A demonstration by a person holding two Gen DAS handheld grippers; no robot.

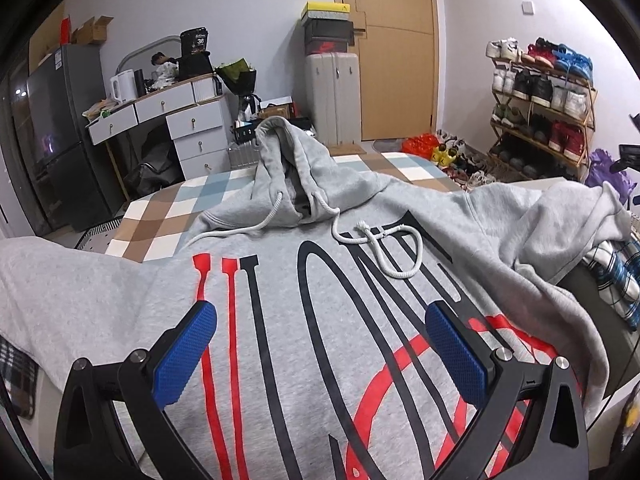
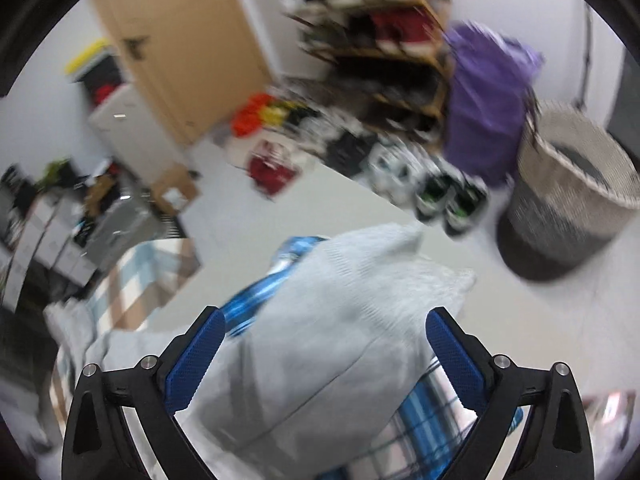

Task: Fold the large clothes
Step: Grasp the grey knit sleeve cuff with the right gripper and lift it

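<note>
A large grey hoodie (image 1: 304, 288) with black and red lettering lies face up on a checked surface (image 1: 160, 216), its hood (image 1: 288, 168) propped up at the far end and white drawstrings (image 1: 400, 248) loose on the chest. My left gripper (image 1: 320, 320) hovers open over the chest print, nothing between its blue pads (image 1: 188, 352). One grey sleeve (image 1: 560, 220) drapes over a blue plaid cloth at the right. In the blurred right wrist view, my right gripper (image 2: 324, 328) stands open above that grey sleeve (image 2: 332, 328), which lies on the blue plaid cloth (image 2: 420, 412).
A dresser (image 1: 180, 120), dark fridge (image 1: 56, 128), suitcase with shoe boxes (image 1: 328, 96), wooden door (image 1: 392, 52) and shoe rack (image 1: 540, 108) line the far wall. A woven laundry basket (image 2: 568, 196) and a purple bag (image 2: 484, 96) stand on the floor to the right.
</note>
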